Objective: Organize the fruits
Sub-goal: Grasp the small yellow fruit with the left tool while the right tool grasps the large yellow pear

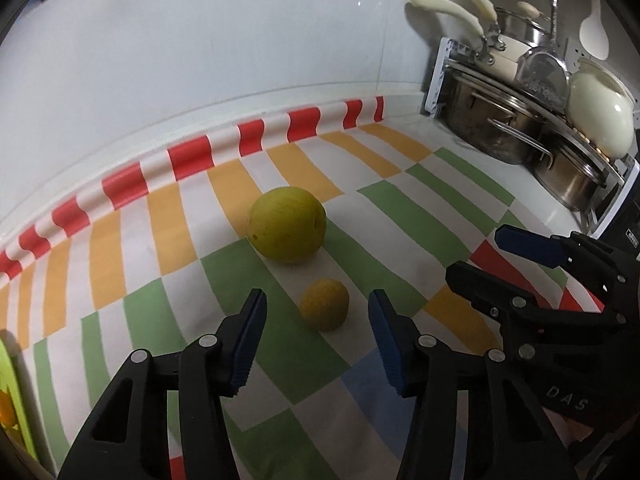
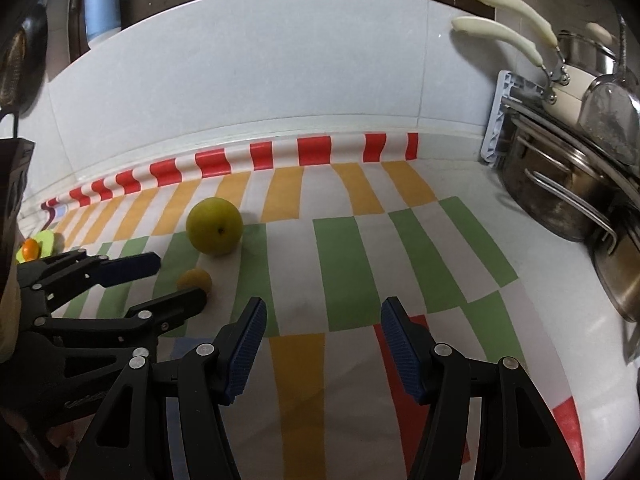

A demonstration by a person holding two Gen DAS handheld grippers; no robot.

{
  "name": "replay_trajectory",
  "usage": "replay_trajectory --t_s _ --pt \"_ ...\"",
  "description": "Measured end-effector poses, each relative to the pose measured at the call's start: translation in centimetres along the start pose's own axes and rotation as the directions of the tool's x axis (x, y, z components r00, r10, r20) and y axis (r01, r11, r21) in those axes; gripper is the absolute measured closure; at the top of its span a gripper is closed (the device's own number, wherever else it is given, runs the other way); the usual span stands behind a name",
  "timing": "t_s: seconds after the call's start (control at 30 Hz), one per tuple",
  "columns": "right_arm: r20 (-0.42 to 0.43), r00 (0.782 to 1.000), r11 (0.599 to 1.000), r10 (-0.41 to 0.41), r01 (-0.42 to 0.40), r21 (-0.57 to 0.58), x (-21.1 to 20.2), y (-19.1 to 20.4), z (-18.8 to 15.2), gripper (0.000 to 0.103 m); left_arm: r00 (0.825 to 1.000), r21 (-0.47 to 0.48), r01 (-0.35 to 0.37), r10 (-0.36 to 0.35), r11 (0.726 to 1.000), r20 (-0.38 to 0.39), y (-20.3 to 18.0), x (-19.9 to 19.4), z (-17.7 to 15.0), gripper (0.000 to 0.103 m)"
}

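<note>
Two round, matte fruits near the table's (image 1: 420, 128) back edge: big green-yellow fruit (image 1: 287, 225), small dimpled orange (image 1: 325, 304). Left hand-held gripper (image 1: 316, 336) and right hand-held gripper (image 2: 322, 338) wide open, empty.

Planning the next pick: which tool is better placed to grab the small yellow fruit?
Left. The open left tool already frames the small yellow fruit; the right tool faces bare cloth.

A large yellow-green round fruit (image 1: 287, 225) sat on the checked cloth (image 1: 420, 216), toward its back edge where the orange stripes met the green ones, its dimpled end turned sideways. A small yellow-orange fruit (image 1: 324, 304) with a rough skin lay just in front of it, nearer the cloth's middle. At the far left edge an orange fruit (image 2: 30, 249) rested on a lime-green plate (image 2: 46, 239)
</note>
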State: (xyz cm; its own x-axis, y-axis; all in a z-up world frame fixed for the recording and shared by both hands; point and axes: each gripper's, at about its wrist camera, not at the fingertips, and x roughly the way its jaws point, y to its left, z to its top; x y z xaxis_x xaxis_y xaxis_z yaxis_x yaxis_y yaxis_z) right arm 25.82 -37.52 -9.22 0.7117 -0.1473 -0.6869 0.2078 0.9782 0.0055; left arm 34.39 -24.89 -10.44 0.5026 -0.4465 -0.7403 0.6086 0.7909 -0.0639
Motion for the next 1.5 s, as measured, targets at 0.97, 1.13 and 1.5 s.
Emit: replay_trajectory --t_s 0.97,1.13,1.5 --pt "-0.017 0.992 0.985 0.128 -0.129 -0.110 3.2 4.7 3.2 0.039 0.992 -0.097 -0.120 0.123 0.988 0.022 5.0 -1.8 0.2 0.076" --pt "-0.029 0.984 0.976 0.175 -0.177 -0.125 4.7 5.7 4.2 0.029 0.987 -0.131 -0.152 0.157 0.980 0.025 6.6 -2.1 0.2 0.076" --pt "-0.051 0.981 0.970 0.186 -0.192 -0.148 7.7 6.7 5.6 0.029 0.983 -0.154 -0.178 0.184 0.972 0.021 8.0 -1.8 0.3 0.076"
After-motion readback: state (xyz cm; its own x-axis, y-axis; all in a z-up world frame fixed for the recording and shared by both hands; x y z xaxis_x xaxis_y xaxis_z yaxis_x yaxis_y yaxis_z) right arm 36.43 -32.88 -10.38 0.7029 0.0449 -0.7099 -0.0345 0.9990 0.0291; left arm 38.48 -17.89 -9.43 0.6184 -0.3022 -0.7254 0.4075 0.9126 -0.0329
